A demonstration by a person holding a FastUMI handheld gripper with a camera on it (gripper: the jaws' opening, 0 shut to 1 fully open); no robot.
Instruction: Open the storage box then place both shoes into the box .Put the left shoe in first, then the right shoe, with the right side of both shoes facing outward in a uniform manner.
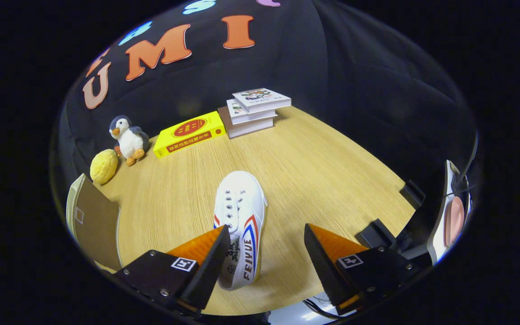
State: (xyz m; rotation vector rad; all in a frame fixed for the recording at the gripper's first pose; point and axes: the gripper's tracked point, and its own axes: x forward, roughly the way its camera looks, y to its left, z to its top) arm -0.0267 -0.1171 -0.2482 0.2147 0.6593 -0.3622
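Hand-held gripper (263, 253) spread wide, fingers parted, grasping nothing. White sneaker (240, 225) lying on the tabletop (314, 180), toe pointing away, heel end reaching back between the fingers and sitting close against the left finger (203, 266); well clear of the right one. Cannot tell whether the left finger actually touches the shoe. Striped, lettered side of the sneaker turned toward the right finger.

Storage box (95, 221) off to the left of the fingers, a brown panel with a pale edge showing, likely a raised flap, so probably opened already; inside hidden, so no telling whether a shoe is in there. One shoe seen on the tabletop, not yet gripped. Judged stage: lining up for a pick. Left to do: close on this sneaker, carry it to the box, set it with the right side outward.

Beyond: yellow book (190, 133), stack of books (253, 110), plush penguin (127, 139), yellow bun-like toy (104, 166).
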